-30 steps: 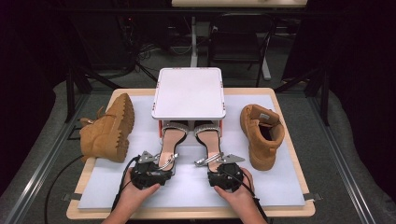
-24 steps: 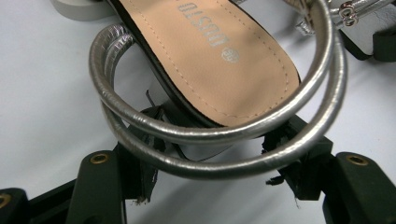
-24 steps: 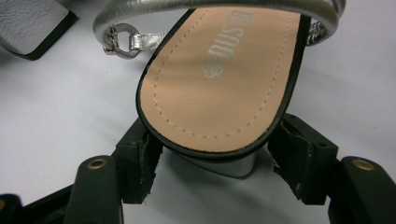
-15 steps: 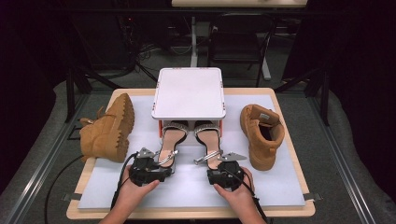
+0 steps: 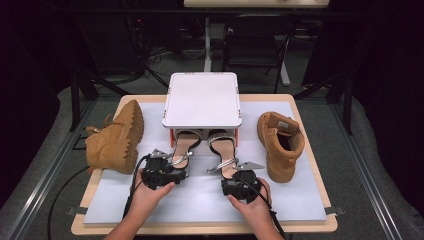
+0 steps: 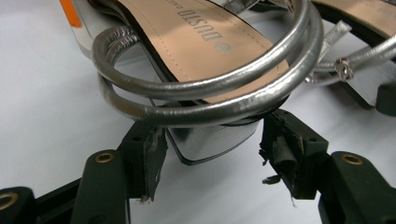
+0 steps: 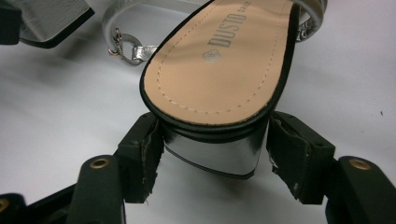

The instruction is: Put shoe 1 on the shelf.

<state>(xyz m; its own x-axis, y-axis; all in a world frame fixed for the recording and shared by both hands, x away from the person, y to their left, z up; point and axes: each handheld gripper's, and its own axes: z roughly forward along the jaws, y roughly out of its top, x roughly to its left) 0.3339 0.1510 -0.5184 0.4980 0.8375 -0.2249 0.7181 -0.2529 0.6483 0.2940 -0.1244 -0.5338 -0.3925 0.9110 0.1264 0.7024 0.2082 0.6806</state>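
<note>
Two silver strappy sandals lie heel-toward-me on the white mat, their toes under a white shelf (image 5: 202, 99). My left gripper (image 5: 173, 162) reaches the left sandal (image 5: 184, 142). Its jaws have just been closing and straddle the silver block heel (image 6: 210, 140). The left pad (image 6: 156, 158) is at the heel's edge, and a thin gap shows by the right pad (image 6: 280, 154). My right gripper (image 5: 235, 171) is at the right sandal (image 5: 220, 145). Its pads (image 7: 149, 154) press both sides of that sandal's dark shiny heel (image 7: 210, 151).
A tan boot (image 5: 115, 137) lies on its side at the mat's left. Its mate (image 5: 280, 142) stands upright at the right. The mat (image 5: 200, 205) rests on a wooden board (image 5: 320, 222). Cables trail from both grippers toward me.
My left hand and gripper have shifted a little up and to the left at the left sandal's heel. The right hand stays where it was.
</note>
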